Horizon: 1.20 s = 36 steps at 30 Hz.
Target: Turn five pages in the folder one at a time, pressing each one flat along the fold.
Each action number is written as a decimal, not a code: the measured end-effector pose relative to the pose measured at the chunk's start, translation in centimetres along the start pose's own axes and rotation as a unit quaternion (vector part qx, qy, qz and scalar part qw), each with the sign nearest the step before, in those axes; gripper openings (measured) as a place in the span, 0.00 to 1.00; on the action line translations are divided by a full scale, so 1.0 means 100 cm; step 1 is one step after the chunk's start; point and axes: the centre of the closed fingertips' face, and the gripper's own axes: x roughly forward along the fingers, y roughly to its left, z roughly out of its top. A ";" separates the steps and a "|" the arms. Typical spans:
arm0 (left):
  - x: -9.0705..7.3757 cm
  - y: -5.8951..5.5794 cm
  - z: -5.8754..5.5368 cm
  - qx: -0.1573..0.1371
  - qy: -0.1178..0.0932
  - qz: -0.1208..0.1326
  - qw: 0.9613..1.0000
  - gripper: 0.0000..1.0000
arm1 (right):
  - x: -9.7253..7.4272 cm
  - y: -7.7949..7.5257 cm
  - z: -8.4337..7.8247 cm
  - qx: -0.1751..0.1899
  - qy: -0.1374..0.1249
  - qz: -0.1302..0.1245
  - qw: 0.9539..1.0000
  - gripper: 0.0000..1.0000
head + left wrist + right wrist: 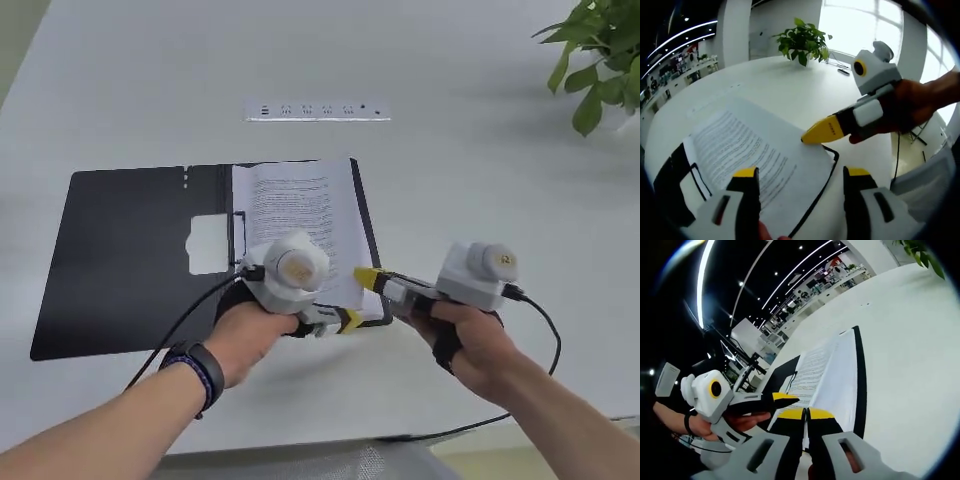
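Observation:
A black folder lies open on the white table, with a stack of printed pages on its right half. My left gripper hovers over the pages' lower right corner, and its jaws stand open above the top page. My right gripper comes in from the right with its yellow jaws shut. Its tip touches the top page's right edge. I cannot tell whether a sheet is pinched. Along the right gripper the pages stretch away, with the left gripper at the left.
A white power strip lies on the table beyond the folder. A potted plant stands at the far right. Cables trail from both grippers toward the table's near edge. Bare table lies right of the folder.

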 end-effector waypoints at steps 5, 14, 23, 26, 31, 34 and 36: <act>-0.009 -0.001 -0.002 -0.005 -0.008 0.005 1.000 0.68 | 0.003 0.007 0.003 -0.002 -0.003 0.004 1.000 0.00; -0.030 0.007 -0.003 -0.015 -0.022 0.023 0.999 0.68 | 0.008 0.019 0.007 -0.014 -0.005 0.008 1.000 0.00; -0.053 0.022 -0.009 -0.018 -0.031 0.039 0.999 0.68 | 0.015 0.034 0.009 -0.022 -0.008 0.013 1.000 0.00; -0.060 0.026 -0.010 -0.018 -0.033 0.045 0.998 0.69 | 0.019 0.040 0.011 -0.025 -0.009 0.017 1.000 0.00; -0.072 0.034 -0.014 -0.020 -0.037 0.054 0.998 0.69 | 0.024 0.049 0.011 -0.029 -0.009 0.023 0.999 0.00; -0.079 0.038 -0.016 -0.023 -0.039 0.059 0.997 0.69 | 0.027 0.054 0.011 -0.033 -0.007 0.026 0.999 0.00; -0.084 0.040 -0.018 -0.027 -0.041 0.061 0.997 0.70 | 0.029 0.057 0.012 -0.035 -0.008 0.028 0.999 0.00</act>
